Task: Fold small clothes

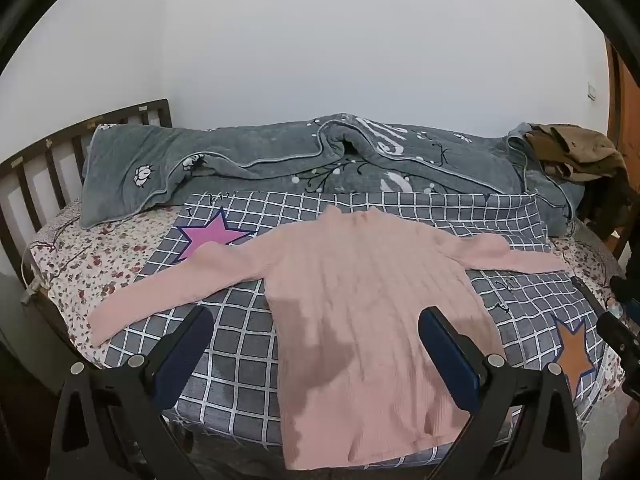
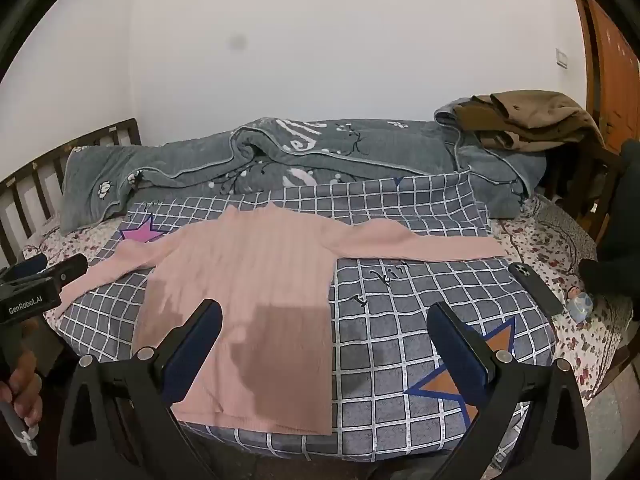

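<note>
Lying flat on the checked blanket (image 1: 248,344), sleeves spread wide, the pink sweater (image 1: 360,300) looks soft, light and limp (ribbed knit, likely stretchy). Both the left gripper (image 1: 316,344) and right gripper (image 2: 324,340) hover with fingers spread, holding nothing; sleeve cuffs or hem corners seem the best holds.

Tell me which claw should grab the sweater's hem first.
Left, probably. The left claw is open over the pink sweater, its body between the fingers. The right claw, also open, sits mostly over the checked cloth.
</note>
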Demonstrator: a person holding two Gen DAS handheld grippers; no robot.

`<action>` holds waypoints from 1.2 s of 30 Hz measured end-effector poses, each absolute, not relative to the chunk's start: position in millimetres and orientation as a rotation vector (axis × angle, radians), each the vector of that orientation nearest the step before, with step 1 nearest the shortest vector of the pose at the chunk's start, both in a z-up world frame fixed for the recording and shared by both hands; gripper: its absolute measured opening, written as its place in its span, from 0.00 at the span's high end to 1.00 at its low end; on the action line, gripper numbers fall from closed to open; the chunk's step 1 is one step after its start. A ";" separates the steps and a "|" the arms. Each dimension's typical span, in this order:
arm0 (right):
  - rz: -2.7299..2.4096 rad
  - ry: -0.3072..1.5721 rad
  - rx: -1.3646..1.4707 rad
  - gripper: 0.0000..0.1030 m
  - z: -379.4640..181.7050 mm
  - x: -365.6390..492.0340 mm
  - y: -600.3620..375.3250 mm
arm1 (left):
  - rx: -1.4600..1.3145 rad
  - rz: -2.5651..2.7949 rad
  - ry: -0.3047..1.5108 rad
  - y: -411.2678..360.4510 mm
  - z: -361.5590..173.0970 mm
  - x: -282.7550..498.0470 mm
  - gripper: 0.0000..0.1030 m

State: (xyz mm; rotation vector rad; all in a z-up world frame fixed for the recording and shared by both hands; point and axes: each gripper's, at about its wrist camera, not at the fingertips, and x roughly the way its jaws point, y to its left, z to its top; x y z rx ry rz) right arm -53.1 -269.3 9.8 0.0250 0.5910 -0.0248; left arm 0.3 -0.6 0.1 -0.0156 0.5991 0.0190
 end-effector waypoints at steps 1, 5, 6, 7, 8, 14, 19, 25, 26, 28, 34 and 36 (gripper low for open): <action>-0.022 0.590 0.026 0.02 9.7 -53.1 -269.3 | -0.019 0.018 0.596 -0.5 0.1 0.2 0.00; -0.012 0.585 0.022 0.02 9.5 -53.0 -267.8 | -0.022 0.006 0.590 -0.2 0.2 0.0 0.00; -0.020 0.578 0.030 0.02 13.2 -56.0 -269.4 | -0.020 0.007 0.588 -0.4 0.3 0.0 0.00; -0.021 0.576 0.028 0.02 13.8 -56.4 -268.9 | -0.018 0.009 0.586 -0.6 0.4 0.2 0.00; -0.021 0.575 0.027 0.02 14.4 -56.8 -268.4 | -0.019 0.010 0.583 0.6 1.2 -1.8 0.00; -0.027 0.567 0.031 0.02 15.1 -57.9 -269.3 | -0.032 0.004 0.580 -3.0 7.4 -3.7 0.00; -0.030 0.565 0.037 0.02 15.4 -57.6 -270.4 | -0.033 0.007 0.584 -2.3 7.9 -3.2 0.00; -0.031 0.564 0.049 0.02 15.8 -58.2 -271.4 | -0.033 0.006 0.582 -0.3 7.0 -3.9 0.00; -0.031 0.564 0.050 0.02 15.8 -58.2 -271.5 | -0.032 0.007 0.582 0.0 7.1 -3.6 0.00; -0.034 0.562 0.051 0.02 15.9 -58.0 -271.9 | -0.027 0.010 0.583 -0.4 7.5 -3.4 0.00; -0.037 0.561 0.055 0.02 15.5 -59.8 -272.7 | -0.026 0.006 0.580 0.1 7.2 -3.6 0.00; -0.037 0.559 0.054 0.02 15.5 -60.1 -272.9 | -0.021 0.004 0.579 -1.6 6.7 -4.4 0.00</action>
